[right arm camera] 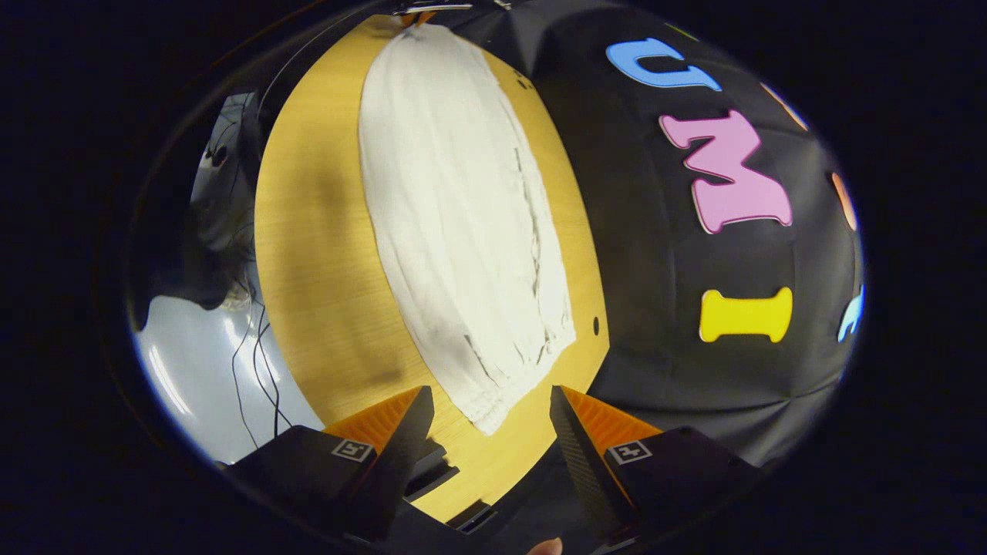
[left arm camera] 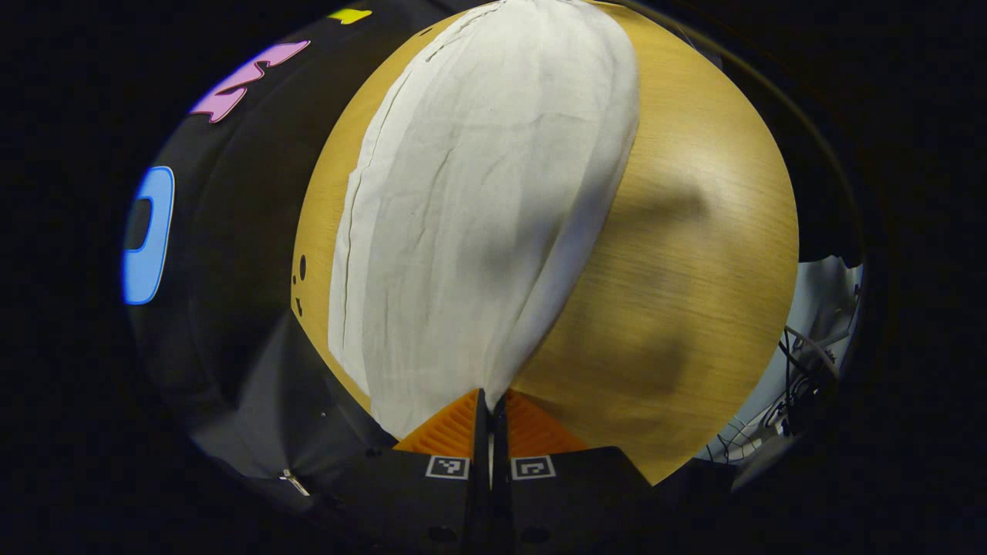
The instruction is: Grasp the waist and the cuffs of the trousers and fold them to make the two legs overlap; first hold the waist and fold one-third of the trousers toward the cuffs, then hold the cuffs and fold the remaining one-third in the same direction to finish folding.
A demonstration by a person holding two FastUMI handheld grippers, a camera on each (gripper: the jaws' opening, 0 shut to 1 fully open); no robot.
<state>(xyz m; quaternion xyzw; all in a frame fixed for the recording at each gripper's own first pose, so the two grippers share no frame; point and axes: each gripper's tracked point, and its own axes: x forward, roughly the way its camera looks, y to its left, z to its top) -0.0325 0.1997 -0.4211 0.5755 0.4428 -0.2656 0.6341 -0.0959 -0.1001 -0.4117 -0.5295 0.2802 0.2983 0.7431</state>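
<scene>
The white trousers [right arm camera: 463, 231] are lying stretched lengthwise and flat on the wooden worktop [right arm camera: 316, 293], lightly wrinkled, one end tapering to a pinched point.

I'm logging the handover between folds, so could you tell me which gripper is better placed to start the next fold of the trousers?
Left, probably. The left gripper is already shut on one end of the trousers, which lie long on the table. The right gripper is open, hovering short of the gathered end.
</scene>
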